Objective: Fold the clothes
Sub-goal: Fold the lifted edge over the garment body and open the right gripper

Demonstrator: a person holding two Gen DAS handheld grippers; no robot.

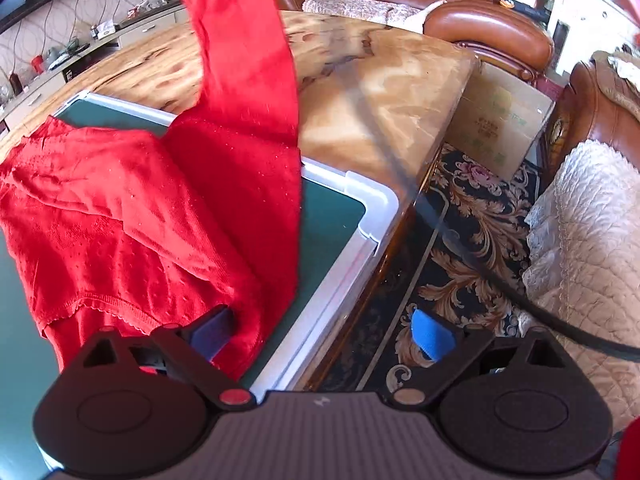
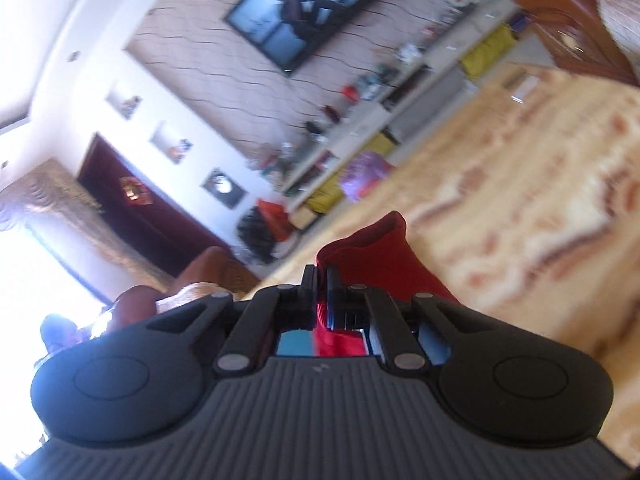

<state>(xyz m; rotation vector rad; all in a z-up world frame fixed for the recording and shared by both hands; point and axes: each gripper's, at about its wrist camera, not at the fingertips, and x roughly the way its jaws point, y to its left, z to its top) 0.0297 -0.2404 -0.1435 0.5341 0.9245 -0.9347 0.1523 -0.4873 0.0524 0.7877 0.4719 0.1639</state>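
Red garment (image 1: 132,208) (one sleeve aloft) across white-rimmed green tray (image 1: 356,216)

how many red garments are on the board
1. The red knit garment lies over the green board, one part lifted up above the table; the right hand-held gripper pinches its edge. More could hide beneath it.

Both grippers same build: grey ribbed housing with a small lightning-style logo at centre, flanked by 2 black round pods with oval recessed caps. Black linkage arms pivot on round pins. Left gripper (image 1: 322,334): 1 pin red, 1 beige; blue pads (image 1: 434,336) on the fingers; black cable (image 1: 560,320) trailing off to the side. Right gripper (image 2: 321,280): pins all grey, black fingers, a blue strip and glossy reflective faces inside the mechanism.
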